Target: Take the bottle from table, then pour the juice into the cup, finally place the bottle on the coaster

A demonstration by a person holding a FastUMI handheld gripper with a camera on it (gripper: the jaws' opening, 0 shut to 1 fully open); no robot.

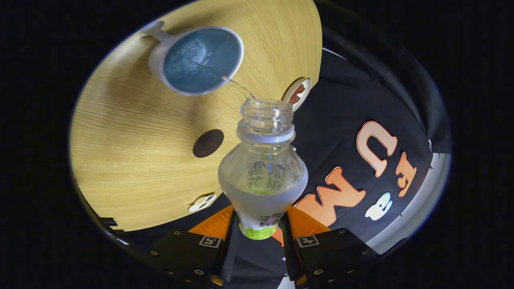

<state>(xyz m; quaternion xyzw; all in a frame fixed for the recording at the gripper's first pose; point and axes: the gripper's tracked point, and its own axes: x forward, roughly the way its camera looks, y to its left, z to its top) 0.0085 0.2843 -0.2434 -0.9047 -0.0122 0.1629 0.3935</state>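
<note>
My gripper (259,224) is shut on the lower body of a clear plastic bottle (263,168) with its cap off. The bottle is tipped, its open mouth pointing toward a white cup with a handle (200,60) on the round wooden table (132,152). A thin stream of clear liquid runs from the bottle's mouth over the cup's rim. The cup holds liquid over a bluish inside. A dark round coaster (208,143) lies flat on the table between the cup and the fingers, left of the bottle.
A small round sticker (298,94) sits at the table's edge just beyond the bottle's mouth, and another small one (202,202) near the closer edge. The black cloth wall hangs off to the right of the table.
</note>
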